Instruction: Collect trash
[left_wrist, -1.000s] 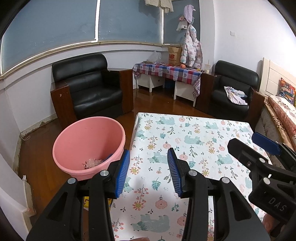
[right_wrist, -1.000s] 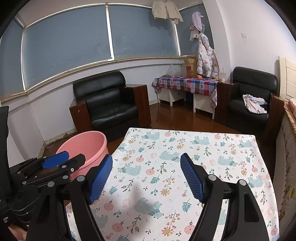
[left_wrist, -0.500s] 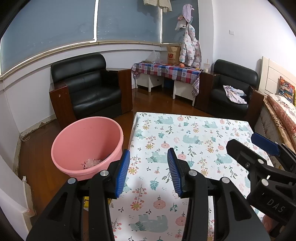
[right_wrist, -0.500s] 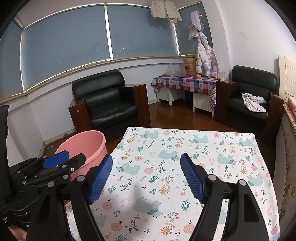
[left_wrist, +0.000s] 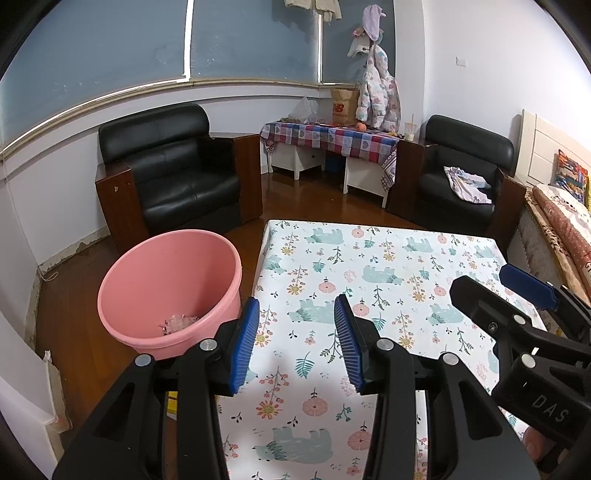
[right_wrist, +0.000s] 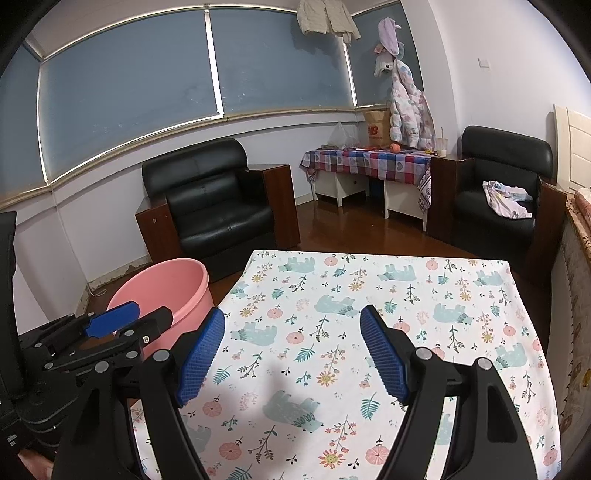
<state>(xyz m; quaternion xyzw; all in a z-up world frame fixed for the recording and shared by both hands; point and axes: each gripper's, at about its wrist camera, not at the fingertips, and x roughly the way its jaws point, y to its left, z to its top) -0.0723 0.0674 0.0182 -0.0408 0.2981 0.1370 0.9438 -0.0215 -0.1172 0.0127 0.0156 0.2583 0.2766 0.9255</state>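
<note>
A pink plastic basin (left_wrist: 168, 288) stands on the floor left of the table, with a crumpled pale wad of trash (left_wrist: 180, 320) at its bottom. My left gripper (left_wrist: 295, 339) hangs open over the table's near left part, nothing between its blue pads. My right gripper (right_wrist: 291, 350) is open too, empty, above the table's middle; it also shows at the right edge of the left wrist view (left_wrist: 517, 295). The basin (right_wrist: 162, 288) appears left of the table in the right wrist view, partly behind the left gripper (right_wrist: 110, 325). No trash is visible on the flowered tablecloth (left_wrist: 388, 266).
Beyond the table (right_wrist: 388, 295) stand a black armchair (left_wrist: 173, 173) at the back left and another (left_wrist: 465, 173) at the back right with a cloth on it. A checked side table (left_wrist: 332, 136) sits against the far wall. Rolled fabric (left_wrist: 561, 229) lies at the right.
Both views have drawn back and risen slightly, so the table and basin sit a little lower and farther. Both grippers keep the same opening.
</note>
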